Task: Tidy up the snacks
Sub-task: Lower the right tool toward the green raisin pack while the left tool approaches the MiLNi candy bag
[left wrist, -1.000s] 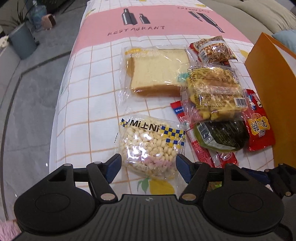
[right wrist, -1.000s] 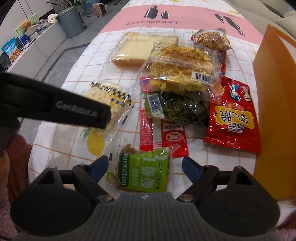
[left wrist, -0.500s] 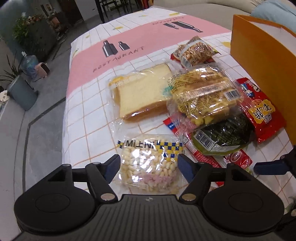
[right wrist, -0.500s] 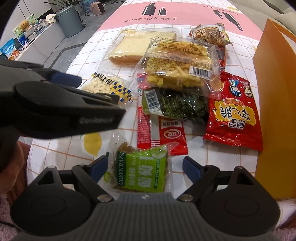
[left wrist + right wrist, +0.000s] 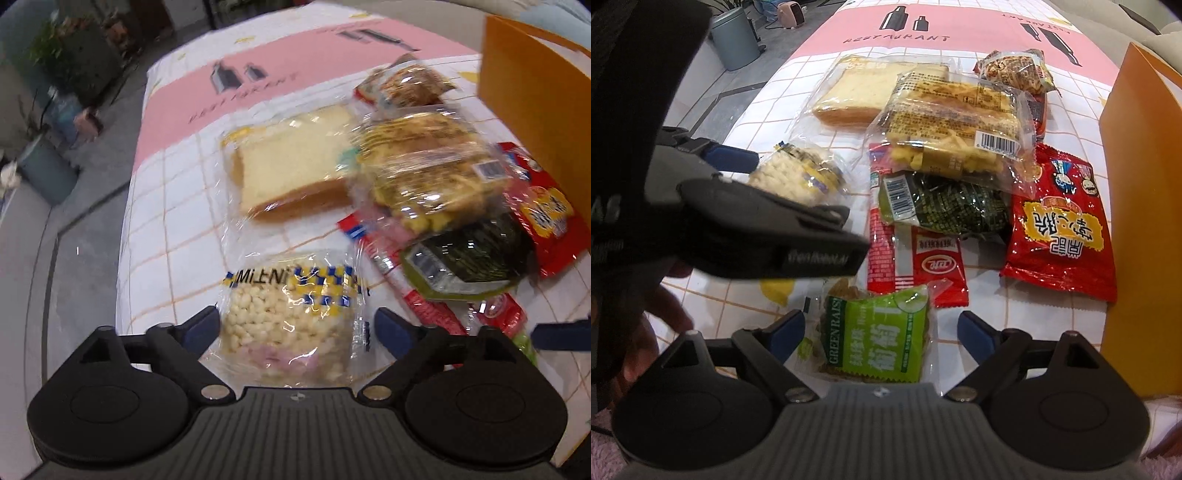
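A clear bag of small white puffs [image 5: 291, 325] lies on the checked tablecloth [image 5: 177, 229] between the fingers of my left gripper [image 5: 297, 328]. Its jaws are opening, and neither pad presses on the bag. In the right wrist view that bag [image 5: 790, 177] shows between the left gripper's blue pad and its black near finger [image 5: 798, 236]. My right gripper [image 5: 881, 332] stands open astride a green raisin packet [image 5: 879, 332] that lies flat, with a gap at the right pad.
Beyond lie a wrapped bread slice [image 5: 871, 88], a yellow cracker pack [image 5: 953, 125], a dark green pack [image 5: 945, 203], red packets [image 5: 1060, 236] [image 5: 923, 258] and a brown snack bag [image 5: 1015, 70]. An orange paper bag [image 5: 1141, 221] stands at the right. A hand [image 5: 646, 332] shows at lower left.
My left gripper has rolled, sunk closer over the puffs bag and spread its jaws wider. It now reaches further across the right wrist view. The right gripper has stayed put.
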The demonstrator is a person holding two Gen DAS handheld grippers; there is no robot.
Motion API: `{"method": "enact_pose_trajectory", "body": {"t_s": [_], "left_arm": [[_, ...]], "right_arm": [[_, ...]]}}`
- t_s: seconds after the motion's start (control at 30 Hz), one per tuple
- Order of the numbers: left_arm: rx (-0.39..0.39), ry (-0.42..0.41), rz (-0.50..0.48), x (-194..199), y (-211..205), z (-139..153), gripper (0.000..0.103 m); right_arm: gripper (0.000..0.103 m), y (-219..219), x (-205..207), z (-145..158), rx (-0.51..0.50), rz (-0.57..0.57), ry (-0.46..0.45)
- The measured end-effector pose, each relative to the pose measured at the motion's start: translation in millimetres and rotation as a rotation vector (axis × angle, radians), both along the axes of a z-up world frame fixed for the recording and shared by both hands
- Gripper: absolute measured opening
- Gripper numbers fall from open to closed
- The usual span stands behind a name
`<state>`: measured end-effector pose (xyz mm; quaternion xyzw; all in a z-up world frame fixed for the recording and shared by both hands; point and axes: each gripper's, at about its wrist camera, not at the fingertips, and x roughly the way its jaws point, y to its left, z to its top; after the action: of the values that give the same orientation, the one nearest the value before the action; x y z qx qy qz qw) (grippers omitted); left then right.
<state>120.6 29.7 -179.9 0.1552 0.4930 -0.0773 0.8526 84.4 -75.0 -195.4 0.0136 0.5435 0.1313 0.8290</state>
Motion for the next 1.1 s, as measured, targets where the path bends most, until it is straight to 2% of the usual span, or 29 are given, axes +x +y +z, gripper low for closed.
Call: {"method": "enact_pose_trajectory", "body": {"t_s": [0.17,0.23,0.53,0.7,0.8,0.93,1.03,1.1], "left_arm": [[-0.166,0.128,0.114,17,28,-6,0.103],[-0.144,0.114,0.087,14,25,-7,0.103],[-0.162,0.106,0.089,11,29,-7,0.103],[-0.152,0.129,0.107,19,25,-6,0.103],[-0.14,0.092,0.066,18,15,-6,0.103],[-0.153,0.075,0.081,20,7,-6,0.103],[-0.163,0.042,0.085,20,7,-7,0.103],[-0.17,0.027,0.074,20,8,-7,0.103]], "right_arm": [[0.089,-1,0,0,0.002,-0.003,0.003],[0.089,0,0,-1,0.001,-0.003,0.003],[0.09,2,-1,-2,-0.014,0.005,0.0],[0.092,3,-3,-2,-0.024,0.011,-0.004],[0.092,4,-4,-2,-0.03,0.012,-0.009],[0.092,4,-4,-2,-0.034,0.008,-0.008],[0.088,3,-5,-1,-0.04,0.006,-0.014],[0.079,3,-6,1,-0.04,0.01,-0.023]]}}
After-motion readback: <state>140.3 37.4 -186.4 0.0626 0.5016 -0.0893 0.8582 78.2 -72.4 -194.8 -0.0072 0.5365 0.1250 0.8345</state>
